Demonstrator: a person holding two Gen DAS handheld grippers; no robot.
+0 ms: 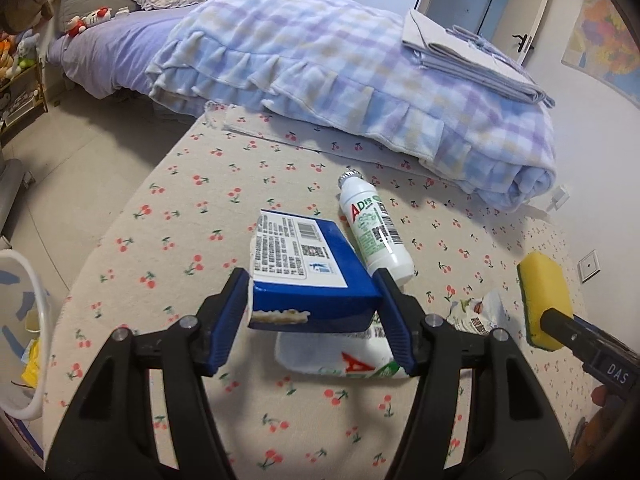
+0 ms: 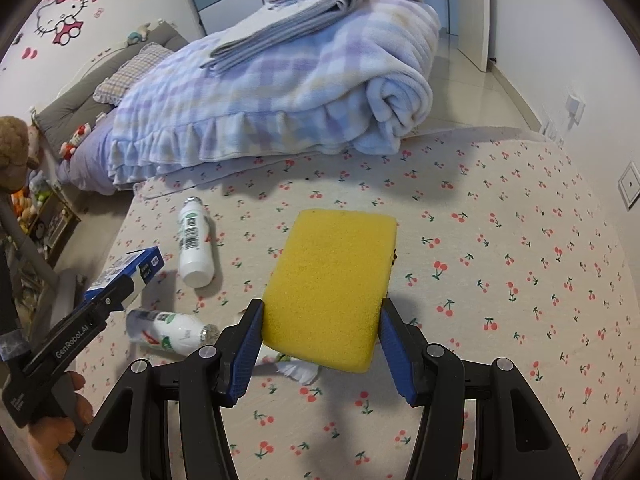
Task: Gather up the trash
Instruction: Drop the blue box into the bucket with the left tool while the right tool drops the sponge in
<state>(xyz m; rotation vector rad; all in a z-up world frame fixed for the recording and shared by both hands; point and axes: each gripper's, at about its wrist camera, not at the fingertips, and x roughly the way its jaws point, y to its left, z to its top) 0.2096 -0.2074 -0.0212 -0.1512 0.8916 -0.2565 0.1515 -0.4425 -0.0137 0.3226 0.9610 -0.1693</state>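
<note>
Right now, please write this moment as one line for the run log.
left claw: shut on blue box | right claw: shut on yellow sponge | on bed: two white bottles, torn wrapper | bin: left

We hold our left gripper (image 1: pixel 314 316) low in the middle of the left wrist view, its two blue-padded fingers (image 1: pixel 228 320) reaching up and forward, closed against the sides of a blue box (image 1: pixel 308 276) that sits lifted between them. Its black arms spread toward the bottom corners of the frame. In the right wrist view the same tool enters from the lower left, with our left hand (image 2: pixel 60 420) wrapped around its handle. Our right gripper (image 2: pixel 322 348) sits low at centre of its own view, pads pressed on both sides of a yellow sponge (image 2: pixel 332 288). From the left wrist view it comes in at the right edge.
</note>
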